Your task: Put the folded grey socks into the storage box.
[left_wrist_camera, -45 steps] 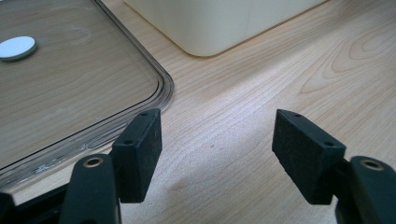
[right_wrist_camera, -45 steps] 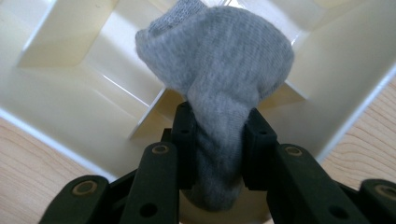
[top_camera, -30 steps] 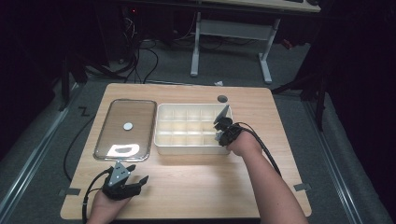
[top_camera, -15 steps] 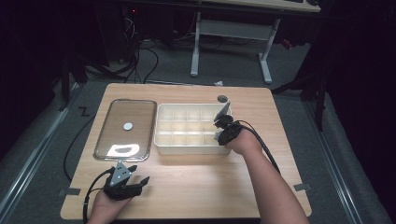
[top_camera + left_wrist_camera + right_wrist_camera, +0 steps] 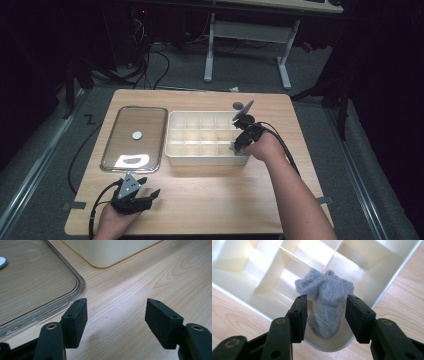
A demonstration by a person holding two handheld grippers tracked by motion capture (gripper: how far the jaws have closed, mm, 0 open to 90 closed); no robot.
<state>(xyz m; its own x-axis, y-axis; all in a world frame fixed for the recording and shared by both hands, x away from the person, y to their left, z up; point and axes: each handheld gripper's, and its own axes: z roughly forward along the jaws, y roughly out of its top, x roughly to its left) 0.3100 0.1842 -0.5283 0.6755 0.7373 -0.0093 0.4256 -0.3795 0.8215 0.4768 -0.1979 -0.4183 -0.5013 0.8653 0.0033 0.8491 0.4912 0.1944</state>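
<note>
Right gripper view: your right gripper (image 5: 325, 317) is letting go of a grey sock (image 5: 325, 305) in the cream divided tray (image 5: 244, 270).

Its jaws have just been opening; the sock is sitting between them, crumpled in the corner compartment at frame centre. In the high view, your left gripper (image 5: 134, 194) is resting lower left, jaws apart, near the clear lid (image 5: 134, 137).

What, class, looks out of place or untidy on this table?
A grey sock lies crumpled in a corner compartment of the cream divider tray, bunched up over a divider instead of lying flat. The right gripper has just been opening, its jaws either side of the sock. The tray's clear lid lies beside it. Nothing looks spilled or damaged.
</note>
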